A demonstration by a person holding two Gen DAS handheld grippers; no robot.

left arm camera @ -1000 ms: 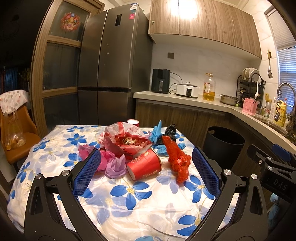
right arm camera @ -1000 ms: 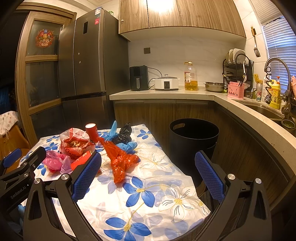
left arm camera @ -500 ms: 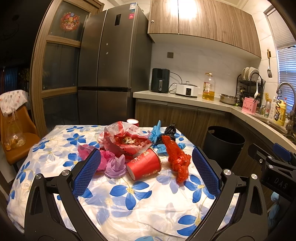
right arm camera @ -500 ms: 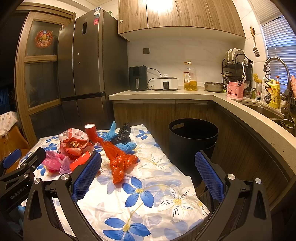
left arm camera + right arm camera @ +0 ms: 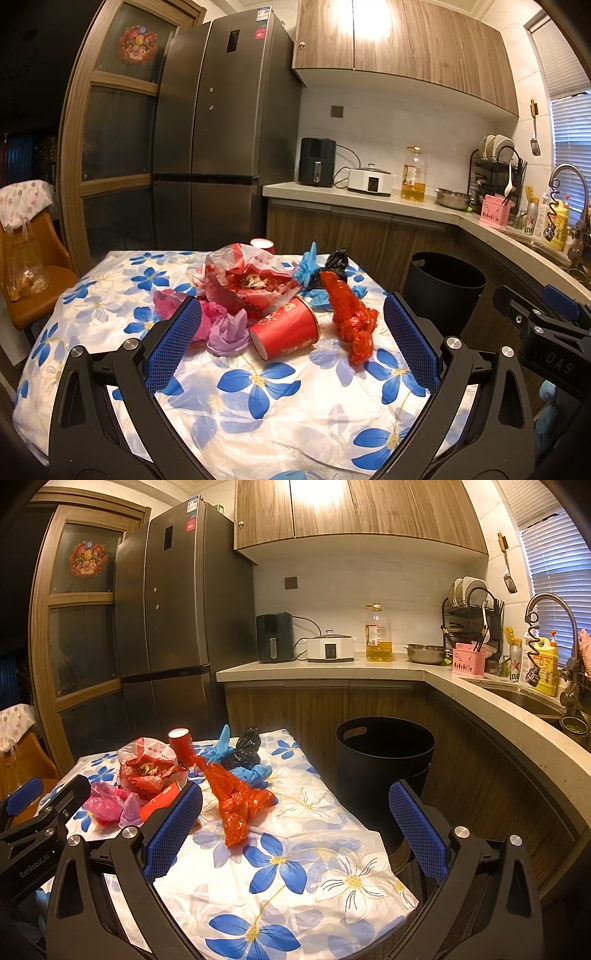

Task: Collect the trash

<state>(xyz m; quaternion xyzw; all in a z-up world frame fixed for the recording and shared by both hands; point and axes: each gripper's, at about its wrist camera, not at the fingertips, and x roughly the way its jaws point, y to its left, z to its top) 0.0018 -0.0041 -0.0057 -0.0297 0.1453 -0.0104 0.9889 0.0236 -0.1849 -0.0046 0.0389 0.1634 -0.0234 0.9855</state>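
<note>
We held both tools above the near edge of a table point(image 5: 258, 424) draped in a blue-flowered cloth, in a kitchen. At far left stood an orange chair point(image 5: 33, 280) with a clear bag point(image 5: 27, 280) hanging from it. Our left gripper point(image 5: 291, 343) was spread wide and held nothing, its blue pads point(image 5: 173, 343) framing the trash heap ahead. From left, the heap ran: a crumpled pink bag point(image 5: 173, 306), a lilac wad point(image 5: 229, 332), a clear-and-red bag of scraps point(image 5: 247, 280), one red paper cup on its side point(image 5: 286, 328) touching the lilac wad, a second red cup upright point(image 5: 263, 244) behind the scrap bag, two blue wads point(image 5: 306, 267), one black bag point(image 5: 338, 264) and a knotted orange-red bag point(image 5: 349, 317). Nothing stood between the left gripper and the tipped cup. Our right gripper point(image 5: 295, 827) was likewise spread and empty, and its left pad point(image 5: 173, 827) hid part of the tipped cup from that view. Right of the table, on the floor against the wooden cabinets, stood one black bin point(image 5: 384, 768), well apart from the heap. Behind were a grey refrigerator point(image 5: 218, 140), an air fryer point(image 5: 317, 162), a cooker point(image 5: 369, 181) and an oil bottle point(image 5: 413, 175).
</note>
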